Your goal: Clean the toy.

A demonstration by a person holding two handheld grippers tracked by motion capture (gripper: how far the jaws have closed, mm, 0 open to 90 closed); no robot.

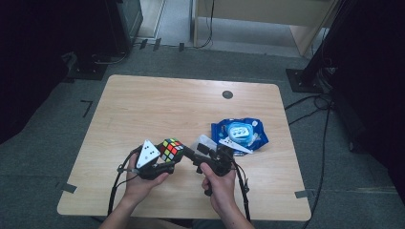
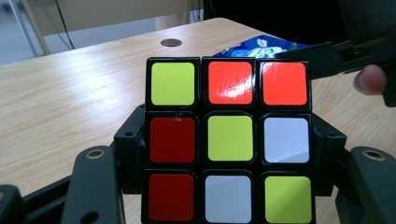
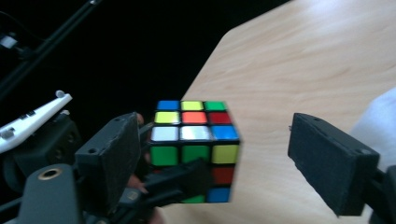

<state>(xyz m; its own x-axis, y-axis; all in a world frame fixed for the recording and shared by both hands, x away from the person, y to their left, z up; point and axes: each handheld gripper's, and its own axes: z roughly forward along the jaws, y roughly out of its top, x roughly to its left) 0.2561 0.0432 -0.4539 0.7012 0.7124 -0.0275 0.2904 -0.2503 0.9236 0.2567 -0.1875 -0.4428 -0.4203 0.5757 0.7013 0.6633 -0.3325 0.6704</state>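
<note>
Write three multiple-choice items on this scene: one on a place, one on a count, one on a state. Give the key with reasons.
1. Where does the blue packet lie on the table?
A. beyond the right gripper
B. at the far left corner
C. under the cube

2. How many yellow-green stickers show on the cube face in the left gripper view?
A. one
B. three
C. five

3. How does the left gripper stand?
A. open, empty
B. shut on the cube
C. lying on the table

Key: 1 A, it lies past the right gripper. 2 B, top left, middle, bottom right. 3 B, its jaws clamp the cube's sides.
</note>
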